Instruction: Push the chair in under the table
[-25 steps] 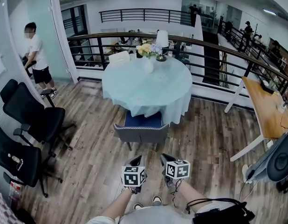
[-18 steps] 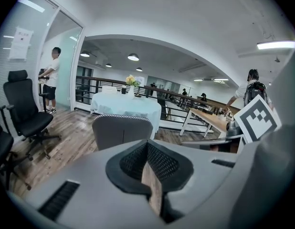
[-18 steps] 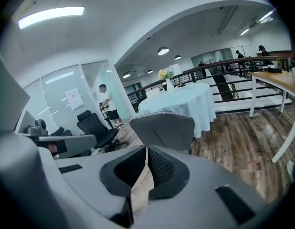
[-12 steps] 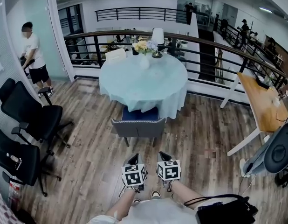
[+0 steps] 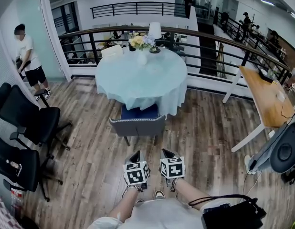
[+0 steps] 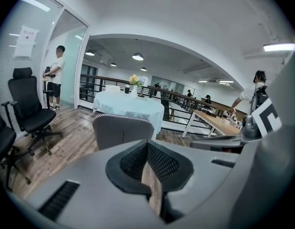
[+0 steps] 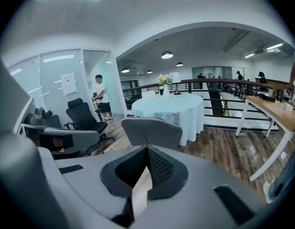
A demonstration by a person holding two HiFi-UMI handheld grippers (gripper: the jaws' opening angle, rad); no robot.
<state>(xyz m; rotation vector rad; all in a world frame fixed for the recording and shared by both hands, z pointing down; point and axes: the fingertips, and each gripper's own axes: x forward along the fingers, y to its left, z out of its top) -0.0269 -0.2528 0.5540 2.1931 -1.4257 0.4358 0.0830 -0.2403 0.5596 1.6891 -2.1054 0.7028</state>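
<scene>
A grey chair [image 5: 137, 123] with a blue seat stands at the near side of a round table [image 5: 138, 80] under a pale cloth, its seat partly beneath the cloth's hem and its back toward me. Both grippers hover over the wood floor well short of the chair, pointing at it. My left gripper [image 5: 136, 155] is shut and empty. My right gripper [image 5: 165, 152] has just closed with nothing in it. The chair back [image 6: 122, 131] and table [image 6: 131, 109] show beyond the left gripper [image 6: 147, 144]. The right gripper [image 7: 147, 149] also looks onto the chair back [image 7: 151, 131].
Two black office chairs [image 5: 28, 123] [image 5: 14, 161] stand at the left. A wooden desk [image 5: 267, 99] is at the right, with a grey fan [image 5: 281, 151] nearer me. A railing [image 5: 205, 42] runs behind the table. A person [image 5: 26, 61] stands at the far left. A vase of flowers [image 5: 141, 44] sits on the table.
The view has slid so the table and chair sit further left and higher. My right gripper has edged toward the left one. The chair stands the same at the table.
</scene>
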